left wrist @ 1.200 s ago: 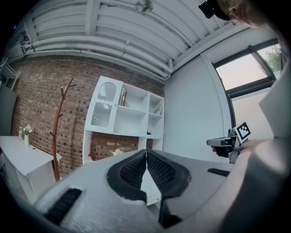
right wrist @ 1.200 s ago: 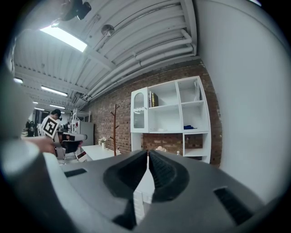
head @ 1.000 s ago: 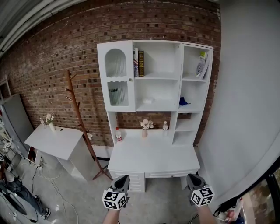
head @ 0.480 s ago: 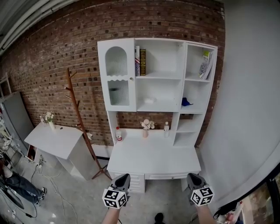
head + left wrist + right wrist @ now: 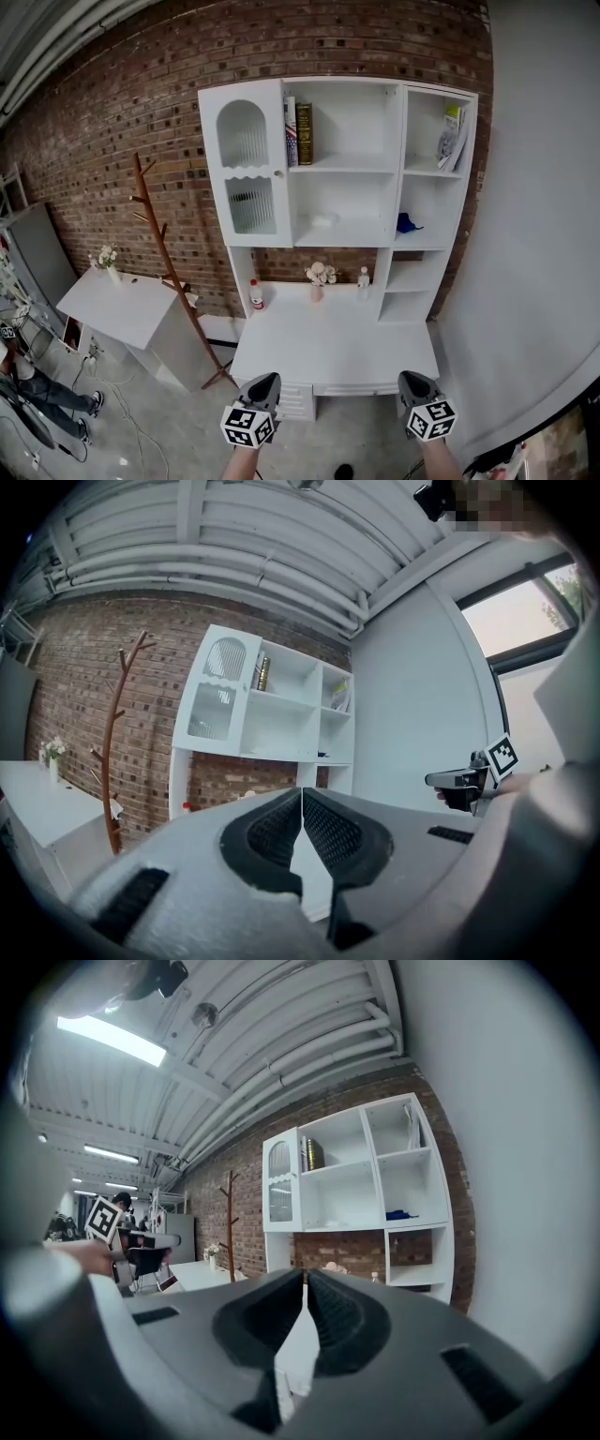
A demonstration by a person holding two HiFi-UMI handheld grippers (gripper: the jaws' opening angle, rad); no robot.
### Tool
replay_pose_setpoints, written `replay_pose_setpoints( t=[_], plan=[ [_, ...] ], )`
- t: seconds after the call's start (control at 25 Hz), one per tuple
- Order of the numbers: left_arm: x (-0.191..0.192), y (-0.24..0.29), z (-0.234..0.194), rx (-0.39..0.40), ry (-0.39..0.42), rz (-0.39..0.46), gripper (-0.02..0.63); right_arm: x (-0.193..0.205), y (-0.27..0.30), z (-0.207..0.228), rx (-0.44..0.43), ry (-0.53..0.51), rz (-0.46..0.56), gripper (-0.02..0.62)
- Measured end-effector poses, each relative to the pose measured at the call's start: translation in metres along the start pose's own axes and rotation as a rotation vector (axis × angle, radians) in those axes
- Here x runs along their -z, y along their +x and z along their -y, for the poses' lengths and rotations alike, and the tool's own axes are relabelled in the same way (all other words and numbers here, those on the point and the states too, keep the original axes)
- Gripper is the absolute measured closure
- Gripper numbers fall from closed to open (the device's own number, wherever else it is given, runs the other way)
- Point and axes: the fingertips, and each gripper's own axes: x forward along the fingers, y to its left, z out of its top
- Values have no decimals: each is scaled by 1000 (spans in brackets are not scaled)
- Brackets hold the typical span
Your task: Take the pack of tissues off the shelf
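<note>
left gripper (image 5: 262,380), right gripper (image 5: 413,378): clenched, empty | pack of tissues (image 5: 320,219): well ahead, above | likely light, soft; pinch sides

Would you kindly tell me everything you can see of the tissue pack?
The tissue pack is a small, pale, low packet lying flat in the middle compartment of the white shelf unit, left of centre, alone there. Only the board beneath touches it. Finer detail is too small to tell.
</note>
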Motion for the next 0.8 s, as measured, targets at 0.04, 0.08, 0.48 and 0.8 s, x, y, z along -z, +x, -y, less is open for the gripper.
replay_pose_setpoints(
  t=[0.04, 0.08, 0.48, 0.8],
  plan=[
    [0, 5, -2, -4, 0, -2, 580, -1, 7, 3, -5, 0, 0, 561],
    [1, 11, -5, -8, 0, -5, 580, -2, 14, 6, -10, 1, 1, 561],
    [1, 59, -21, -78, -15, -5, 580, -15, 78, 40, -83, 3, 5, 561],
    [6, 98, -19, -112, -22, -8, 580, -12, 113, 74, -124, -4, -21, 561]
  ],
)
